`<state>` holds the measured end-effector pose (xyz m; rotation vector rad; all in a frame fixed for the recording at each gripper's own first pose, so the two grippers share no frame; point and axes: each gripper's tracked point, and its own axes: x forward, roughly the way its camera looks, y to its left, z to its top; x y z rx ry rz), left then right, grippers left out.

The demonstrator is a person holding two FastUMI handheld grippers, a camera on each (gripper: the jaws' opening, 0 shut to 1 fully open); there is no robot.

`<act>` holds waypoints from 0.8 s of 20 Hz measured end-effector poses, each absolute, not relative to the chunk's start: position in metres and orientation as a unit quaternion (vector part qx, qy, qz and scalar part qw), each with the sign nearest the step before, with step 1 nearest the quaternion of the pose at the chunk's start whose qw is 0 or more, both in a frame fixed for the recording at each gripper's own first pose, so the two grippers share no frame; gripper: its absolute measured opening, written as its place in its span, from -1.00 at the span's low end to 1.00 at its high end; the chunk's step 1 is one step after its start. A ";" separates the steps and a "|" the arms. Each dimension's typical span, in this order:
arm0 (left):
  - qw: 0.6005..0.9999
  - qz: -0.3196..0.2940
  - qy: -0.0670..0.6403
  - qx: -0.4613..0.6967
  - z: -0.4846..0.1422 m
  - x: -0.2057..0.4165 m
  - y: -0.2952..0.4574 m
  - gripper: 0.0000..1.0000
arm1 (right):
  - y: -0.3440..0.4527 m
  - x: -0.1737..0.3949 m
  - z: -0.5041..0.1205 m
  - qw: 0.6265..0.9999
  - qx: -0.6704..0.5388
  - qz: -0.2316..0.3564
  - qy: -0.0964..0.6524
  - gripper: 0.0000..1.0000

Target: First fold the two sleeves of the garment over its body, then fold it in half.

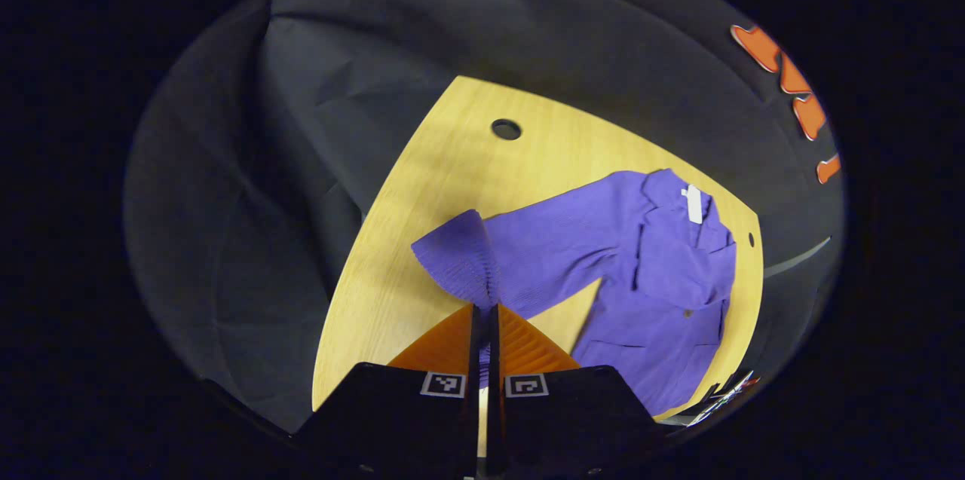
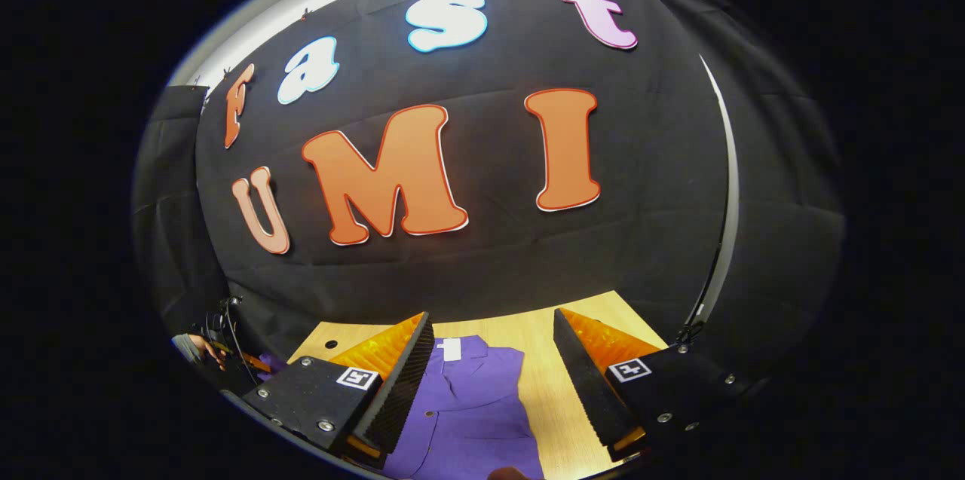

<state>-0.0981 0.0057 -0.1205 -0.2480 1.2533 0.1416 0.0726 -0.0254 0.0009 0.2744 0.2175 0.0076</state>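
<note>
Left gripper [image 1: 486, 314]: jaws pinched on the cuff of the purple garment's [image 1: 663, 291] sleeve [image 1: 528, 254], lifted off the wooden table [image 1: 452, 163]. Right gripper [image 2: 490, 382]: jaws spread, held above the garment's collar end, touching nothing.

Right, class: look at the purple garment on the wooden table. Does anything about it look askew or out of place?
Yes. The purple ribbed sleeve cuff is lifted off the light wooden table, pinched in the shut left tool, so that sleeve rises at a slant while the rest of the purple button-front garment lies flat. The right tool hangs open above it.
</note>
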 end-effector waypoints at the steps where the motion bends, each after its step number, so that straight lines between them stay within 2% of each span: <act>1: 0.807 0.058 0.577 -0.112 -0.111 -0.093 -0.008 -0.90 | -0.027 0.073 -0.001 0.985 0.136 0.012 0.109 1.00; 5: 0.830 0.013 0.552 -0.079 -0.070 -0.062 -0.079 -0.90 | -0.035 0.075 -0.010 0.984 0.133 0.033 0.116 1.00; 6: 0.834 0.001 0.547 -0.075 -0.059 -0.054 -0.100 -0.90 | -0.037 0.074 -0.012 0.984 0.132 0.039 0.117 0.90; 9: 0.845 -0.032 0.531 -0.059 -0.036 -0.034 -0.158 -0.89 | -0.050 0.070 -0.016 0.984 0.122 0.045 0.119 1.00; 10: 0.847 -0.041 0.528 -0.054 -0.030 -0.029 -0.174 -0.90 | -0.056 0.069 -0.016 0.985 0.118 0.047 0.117 0.90; 16: 0.851 -0.089 0.517 -0.023 -0.008 -0.007 -0.276 -0.89 | -0.097 0.055 -0.019 0.985 0.128 0.040 0.106 0.90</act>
